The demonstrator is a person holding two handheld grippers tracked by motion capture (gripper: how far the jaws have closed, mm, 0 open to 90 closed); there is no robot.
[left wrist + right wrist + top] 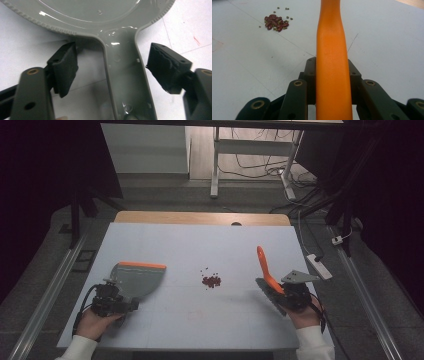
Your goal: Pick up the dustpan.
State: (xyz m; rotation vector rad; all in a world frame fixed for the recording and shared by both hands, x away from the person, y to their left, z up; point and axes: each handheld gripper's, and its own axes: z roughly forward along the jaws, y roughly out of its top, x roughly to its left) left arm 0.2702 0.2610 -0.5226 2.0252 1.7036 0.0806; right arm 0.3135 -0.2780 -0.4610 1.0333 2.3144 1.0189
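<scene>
Left gripper view: empty grey dustpan [100, 15] pan.

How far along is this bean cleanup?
Early. Done: the right tool is clamped on the orange brush handle. In hand: the left tool sits open around the grey dustpan handle, not yet gripping. Left: the beans lie unswept mid-table, between dustpan and brush.

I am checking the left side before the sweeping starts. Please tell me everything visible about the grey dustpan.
The grey dustpan looks like glossy moulded plastic, with an orange strip along its front lip and a ribbed rim around the pan. It lies flat on the white table, lip pointing away from the person, left of the beans. Its handle runs between the open jaws of the left tool, with gaps on both sides.
</scene>
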